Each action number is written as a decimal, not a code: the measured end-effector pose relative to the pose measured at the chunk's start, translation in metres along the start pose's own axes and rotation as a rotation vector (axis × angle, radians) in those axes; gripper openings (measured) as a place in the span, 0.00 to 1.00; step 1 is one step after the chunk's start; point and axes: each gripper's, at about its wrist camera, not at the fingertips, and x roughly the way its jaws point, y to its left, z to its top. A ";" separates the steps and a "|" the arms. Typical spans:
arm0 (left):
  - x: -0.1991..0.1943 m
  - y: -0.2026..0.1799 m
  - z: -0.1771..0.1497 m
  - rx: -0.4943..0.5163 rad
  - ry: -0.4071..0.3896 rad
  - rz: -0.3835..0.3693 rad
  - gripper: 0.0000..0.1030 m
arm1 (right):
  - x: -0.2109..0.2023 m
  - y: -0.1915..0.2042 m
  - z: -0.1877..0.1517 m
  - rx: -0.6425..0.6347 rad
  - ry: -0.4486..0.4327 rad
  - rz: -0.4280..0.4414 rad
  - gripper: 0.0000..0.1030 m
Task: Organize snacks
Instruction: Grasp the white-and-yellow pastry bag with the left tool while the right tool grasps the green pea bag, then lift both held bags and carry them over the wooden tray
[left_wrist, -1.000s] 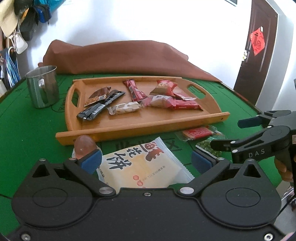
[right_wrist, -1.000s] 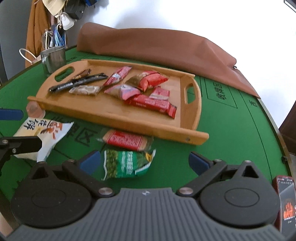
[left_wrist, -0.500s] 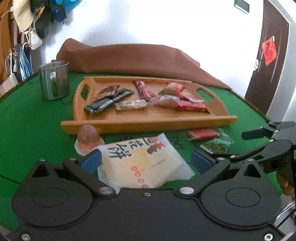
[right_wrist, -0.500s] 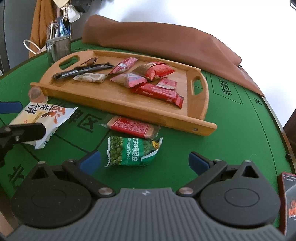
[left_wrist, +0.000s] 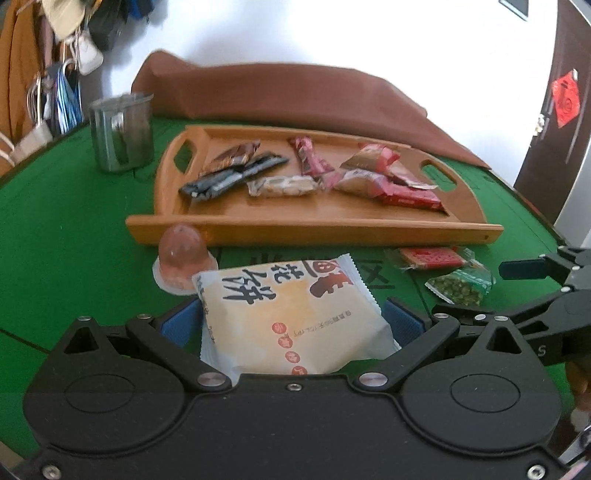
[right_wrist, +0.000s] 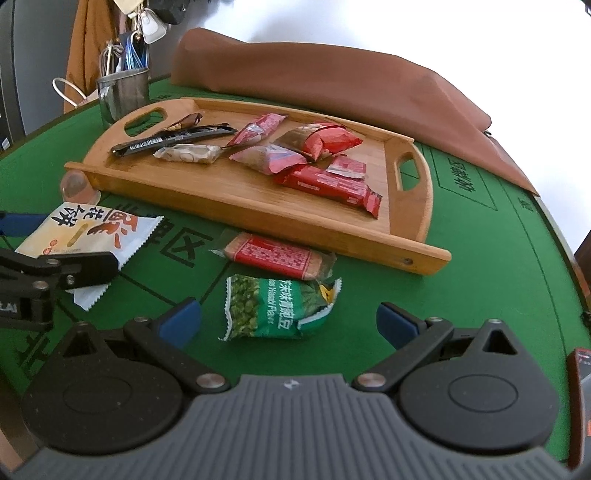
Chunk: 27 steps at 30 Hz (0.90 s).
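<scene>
Place: a room in a home, likely a games or living room
Table: green felt top (right_wrist: 480, 236) printed with Chinese characters, like a mahjong or card table
Wall: bags and a hat (left_wrist: 70, 18) on hooks beside a white wall
Door: dark wooden door (left_wrist: 554, 110) with a red paper charm (left_wrist: 565, 98)
Household bits: wooden tray (right_wrist: 413, 254), steel mug (left_wrist: 122, 133), brown cloth (right_wrist: 332, 77)
</scene>
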 end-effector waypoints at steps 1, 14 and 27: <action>0.002 0.001 0.001 -0.012 0.014 -0.002 1.00 | 0.001 0.000 0.000 0.010 0.000 0.007 1.00; -0.004 -0.005 0.007 0.061 0.033 -0.021 0.76 | 0.002 0.002 0.005 0.108 0.023 0.011 0.76; -0.022 -0.008 0.018 0.097 0.003 -0.083 0.74 | -0.011 -0.003 0.006 0.157 0.037 0.047 0.54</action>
